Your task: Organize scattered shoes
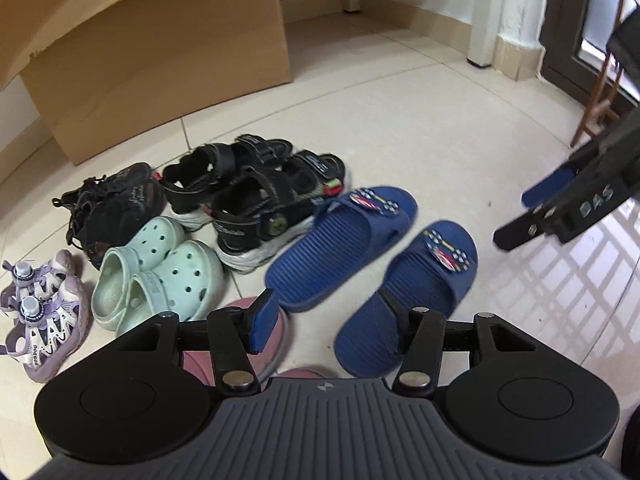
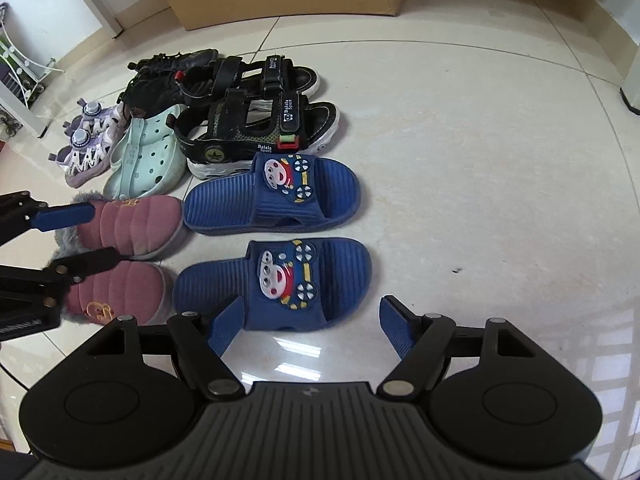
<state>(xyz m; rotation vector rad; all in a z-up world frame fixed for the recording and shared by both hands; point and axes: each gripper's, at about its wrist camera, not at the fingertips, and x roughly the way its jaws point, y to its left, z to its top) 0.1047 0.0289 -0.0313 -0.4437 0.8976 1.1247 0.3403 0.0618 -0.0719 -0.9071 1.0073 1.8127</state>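
Note:
Shoes lie in rows on the tiled floor. Two blue slides [image 2: 276,196] [image 2: 276,284] lie side by side, also in the left wrist view [image 1: 340,240] [image 1: 412,292]. Two pink fur-lined slippers [image 2: 136,224] [image 2: 116,292] lie left of them. Black sandals [image 2: 256,128], mint clogs [image 2: 148,156], black sneakers [image 2: 160,80] and lilac sandals [image 2: 88,148] lie behind. My left gripper [image 1: 328,320] is open above the pink slippers; it also shows in the right wrist view [image 2: 80,236]. My right gripper [image 2: 312,324] is open and empty, just in front of the near blue slide.
A large cardboard box [image 1: 152,48] stands on the floor behind the shoes. A white metal rack [image 2: 20,72] is at the far left. A dark door frame [image 1: 560,20] and wooden chair legs [image 1: 596,108] are at the right. Bare tiles [image 2: 480,160] extend right of the shoes.

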